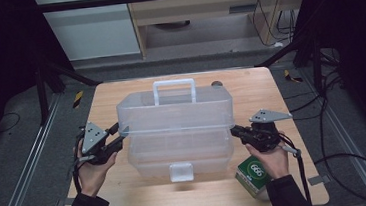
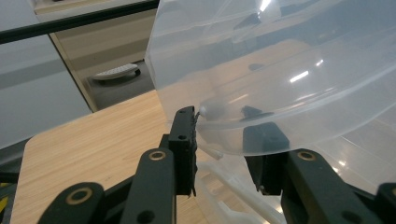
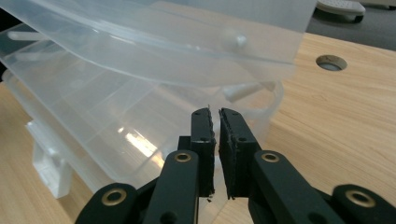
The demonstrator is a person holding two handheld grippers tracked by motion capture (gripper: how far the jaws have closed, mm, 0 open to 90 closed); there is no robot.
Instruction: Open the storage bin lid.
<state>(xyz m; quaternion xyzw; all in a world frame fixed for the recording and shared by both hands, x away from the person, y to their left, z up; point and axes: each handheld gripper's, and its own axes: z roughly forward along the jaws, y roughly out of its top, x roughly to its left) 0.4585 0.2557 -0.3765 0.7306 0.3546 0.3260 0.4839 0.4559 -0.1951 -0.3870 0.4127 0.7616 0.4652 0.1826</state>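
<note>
Standing at the middle of the wooden worktop (image 1: 129, 198), the translucent plastic storage box (image 1: 176, 133) had its upper tray (image 1: 174, 111) swung up and back over the lower tub (image 1: 180, 156), with a white carry handle (image 1: 174, 89) on top and a white latch (image 1: 181, 172) at the near front. At the box's left end, the left claw (image 1: 122, 134) had its jaws set across the lower rim of the upper tray, one jaw outside the wall and the other seen through the plastic; whether the pads truly pressed on it could not be told. At the box's right end, the right claw (image 1: 233, 130) was released, its jaws nearly together with a thin gap and nothing between them, just beside the corner of the tub. A green and white carton (image 1: 254, 174) lay near the box's front right corner. The box looked light and empty, stiff at its rims but thin and flexible in its walls, and smooth enough to slip. Its end rims seemed the soundest places to grasp.
</note>
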